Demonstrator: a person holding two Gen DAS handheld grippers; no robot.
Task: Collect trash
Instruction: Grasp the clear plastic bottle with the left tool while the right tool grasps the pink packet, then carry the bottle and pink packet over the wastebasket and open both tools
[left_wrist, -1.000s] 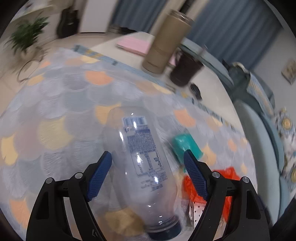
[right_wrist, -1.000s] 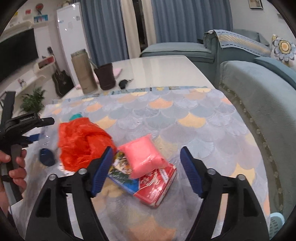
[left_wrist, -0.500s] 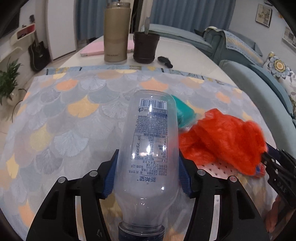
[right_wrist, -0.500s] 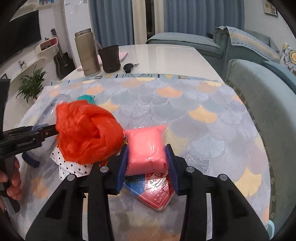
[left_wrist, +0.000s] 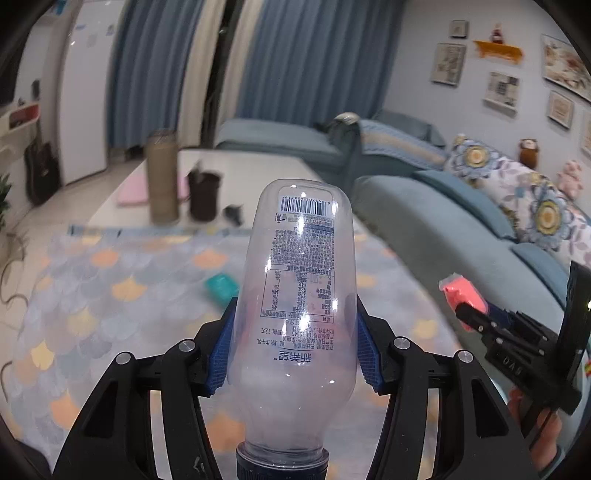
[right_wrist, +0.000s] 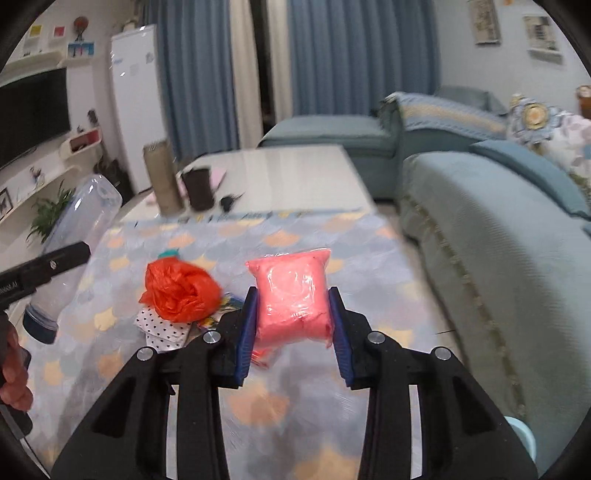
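The clear bottle, a second ago lying loose on the desk, now hangs cap-down, clamped in the left claw. The pink packet is likewise lifted, the right claw closing on its sides. Both pickups look done; disposal is next. Orange bag remains at ten o'clock from the right claw.

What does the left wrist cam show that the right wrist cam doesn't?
Left only: the printed label and barcode on the clear bottle, clamped in the left gripper. Right only: the orange bag, the polka-dot wrapper, the TV. Both: the pink packet the right gripper is closing on, bottle, flask, sofa.
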